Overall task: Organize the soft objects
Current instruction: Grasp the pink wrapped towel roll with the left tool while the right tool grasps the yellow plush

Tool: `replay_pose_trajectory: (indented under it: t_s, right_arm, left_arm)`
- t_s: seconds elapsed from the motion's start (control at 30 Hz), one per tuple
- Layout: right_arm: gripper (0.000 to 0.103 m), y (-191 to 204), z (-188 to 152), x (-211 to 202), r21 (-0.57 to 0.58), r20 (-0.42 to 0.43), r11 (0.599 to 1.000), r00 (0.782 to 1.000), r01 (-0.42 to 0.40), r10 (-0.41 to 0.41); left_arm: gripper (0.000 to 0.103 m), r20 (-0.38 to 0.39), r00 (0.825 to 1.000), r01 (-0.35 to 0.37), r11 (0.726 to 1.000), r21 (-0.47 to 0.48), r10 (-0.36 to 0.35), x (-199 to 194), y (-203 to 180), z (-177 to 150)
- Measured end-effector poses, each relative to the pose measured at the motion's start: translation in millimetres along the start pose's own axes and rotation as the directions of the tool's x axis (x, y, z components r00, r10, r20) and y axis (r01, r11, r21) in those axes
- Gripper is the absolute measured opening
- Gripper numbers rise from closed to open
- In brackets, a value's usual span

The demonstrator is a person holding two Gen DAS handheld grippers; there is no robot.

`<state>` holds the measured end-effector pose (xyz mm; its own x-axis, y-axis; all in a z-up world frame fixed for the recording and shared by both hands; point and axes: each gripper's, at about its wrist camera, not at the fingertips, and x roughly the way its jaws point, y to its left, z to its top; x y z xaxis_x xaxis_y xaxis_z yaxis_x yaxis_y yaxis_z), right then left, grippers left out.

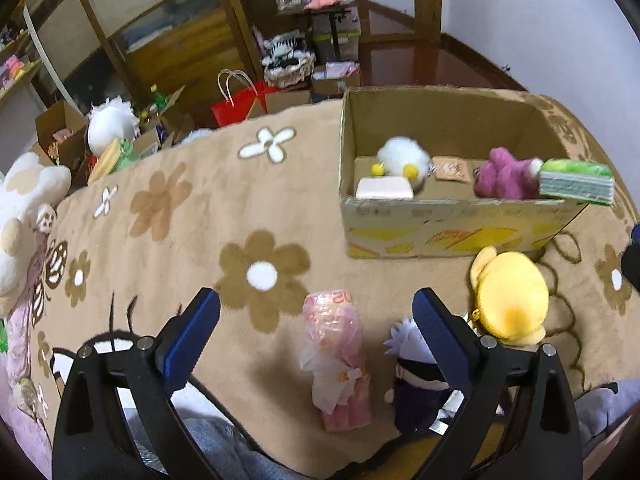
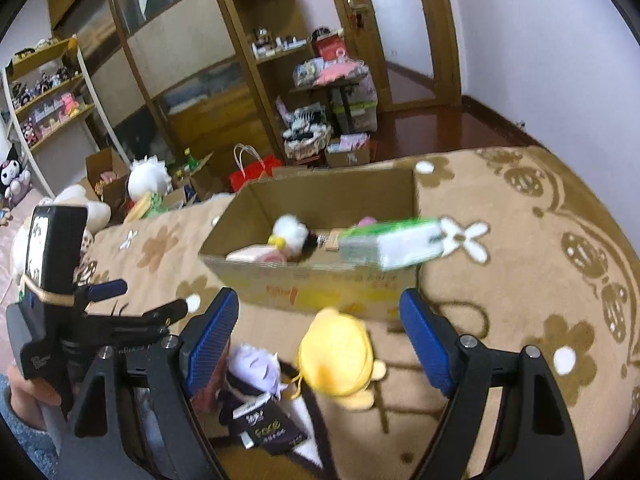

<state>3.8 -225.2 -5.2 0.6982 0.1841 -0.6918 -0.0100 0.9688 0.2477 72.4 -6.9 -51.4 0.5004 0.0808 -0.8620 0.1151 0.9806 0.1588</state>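
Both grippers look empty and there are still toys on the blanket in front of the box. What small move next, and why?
Probably lower the left gripper onto the pink wrapped doll. Its jaws stand wide with nothing held, and the doll lies on the blanket right between them, outside the cardboard box. The right gripper, also open, frames the yellow plush, so it can take that one.

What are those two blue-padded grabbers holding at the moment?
Nothing: the left gripper and right gripper both stand open and empty above the flowered blanket.
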Motion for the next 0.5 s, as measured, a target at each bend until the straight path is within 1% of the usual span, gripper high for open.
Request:
replay_pose_trajectory:
  t_s: [0.13, 0.27, 0.33, 0.5]
  right_arm:
    - [0.087, 2.5, -7.1, 11.5, -0.015, -0.042, 1.000, 0.999, 0.005, -0.006]
    - [0.087, 5.1, -12.6, 24.2, -0.027, -0.069, 1.000, 0.998, 0.010, -0.012]
    - [0.087, 7.7, -15.8, 33.8, -0.040, -0.091, 0.999, 0.996, 0.020, -0.024]
    - [0.087, 8.5, -20.7, 55.6, -0.053, -0.139, 0.998, 0.989, 0.043, -0.050]
  left_arm:
    - [0.096, -0.067, 0.998, 0.006, 1.000, -0.021, -0.007, 18.5, 3.7, -1.6]
    - [0.096, -0.138, 0.990, 0.012, 0.999, -0.048, -0.018, 39.1, 4.6, -4.7]
    - [0.096, -0.160, 0.987, 0.008, 0.998, -0.063, -0.018, 46.5, 5.1, -5.5]
    - [0.096, -0.248, 0.968, 0.020, 0.995, -0.095, -0.043, 70.4, 3.1, -8.0]
